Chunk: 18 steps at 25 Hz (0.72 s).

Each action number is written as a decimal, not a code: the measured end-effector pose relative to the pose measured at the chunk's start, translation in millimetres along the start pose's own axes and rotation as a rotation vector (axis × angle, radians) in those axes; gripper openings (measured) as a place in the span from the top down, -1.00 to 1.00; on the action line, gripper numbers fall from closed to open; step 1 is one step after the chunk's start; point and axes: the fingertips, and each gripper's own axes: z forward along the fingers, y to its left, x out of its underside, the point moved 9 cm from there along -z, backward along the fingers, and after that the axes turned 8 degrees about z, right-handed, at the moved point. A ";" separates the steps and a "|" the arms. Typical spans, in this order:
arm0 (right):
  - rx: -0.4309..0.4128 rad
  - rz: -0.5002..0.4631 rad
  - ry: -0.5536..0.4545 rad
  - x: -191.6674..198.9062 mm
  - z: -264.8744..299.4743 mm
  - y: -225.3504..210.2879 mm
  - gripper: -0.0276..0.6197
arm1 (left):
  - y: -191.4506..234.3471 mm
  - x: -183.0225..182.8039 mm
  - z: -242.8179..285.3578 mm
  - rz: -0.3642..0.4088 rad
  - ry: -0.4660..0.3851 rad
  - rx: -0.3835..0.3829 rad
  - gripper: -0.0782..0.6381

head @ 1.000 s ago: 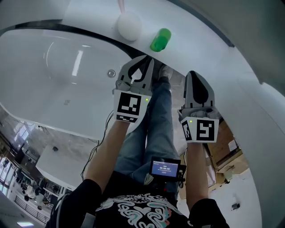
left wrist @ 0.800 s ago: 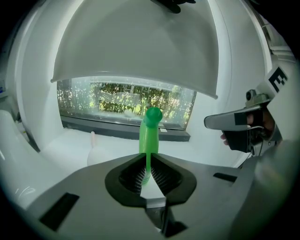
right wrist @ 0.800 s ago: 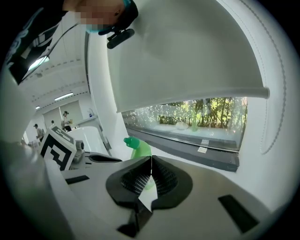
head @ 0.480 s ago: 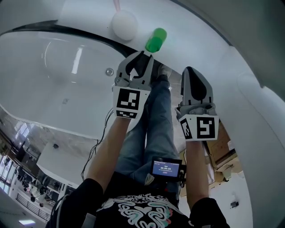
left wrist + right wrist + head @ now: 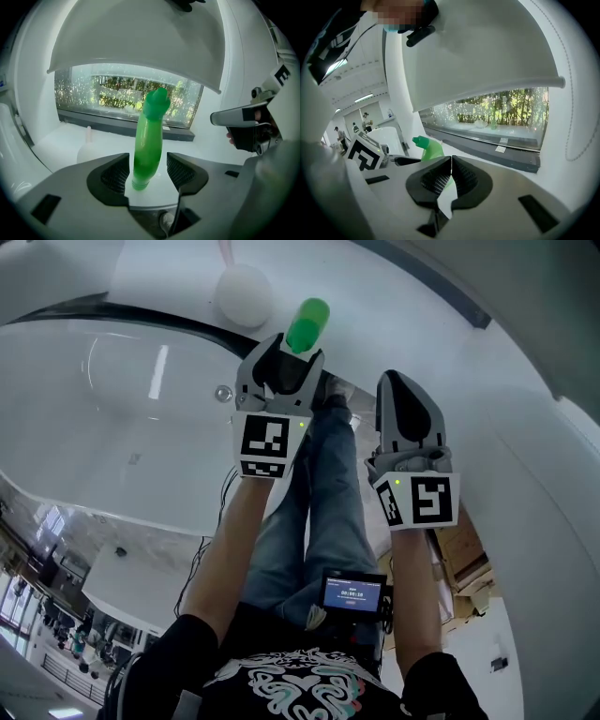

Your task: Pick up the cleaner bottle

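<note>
The green cleaner bottle (image 5: 307,322) stands upright on the white ledge (image 5: 375,324) behind the bathtub. My left gripper (image 5: 281,357) has come right up to it and its jaws are opening. In the left gripper view the bottle (image 5: 149,140) stands between the two pads (image 5: 115,174) with a gap on each side, and the left gripper (image 5: 147,169) is not pressing on it. My right gripper (image 5: 403,390) hovers to the right of the bottle, shut and empty. From the right gripper (image 5: 451,161) the bottle (image 5: 430,147) shows to the left, beyond the tips.
A white round-bodied bottle (image 5: 244,294) stands on the ledge just left of the green one, seen also as a white bottle (image 5: 88,149) in the left gripper view. The white bathtub (image 5: 122,418) with its overflow knob (image 5: 223,393) lies at left. A window (image 5: 126,98) runs behind the ledge.
My left gripper has advanced to the green bottle and its jaws have gone from shut to wide apart around it. The right gripper has drifted slightly forward, still shut.
</note>
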 end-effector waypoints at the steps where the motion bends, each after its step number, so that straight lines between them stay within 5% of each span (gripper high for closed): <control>1: 0.001 0.003 -0.001 -0.2 0.4 -0.6 0.83 | 1.1 0.0 3.2 0.003 0.002 -0.009 0.10; 18: 0.020 0.029 0.016 8.4 -3.1 -19.5 0.83 | -3.0 4.1 44.6 -0.006 0.018 -0.077 0.07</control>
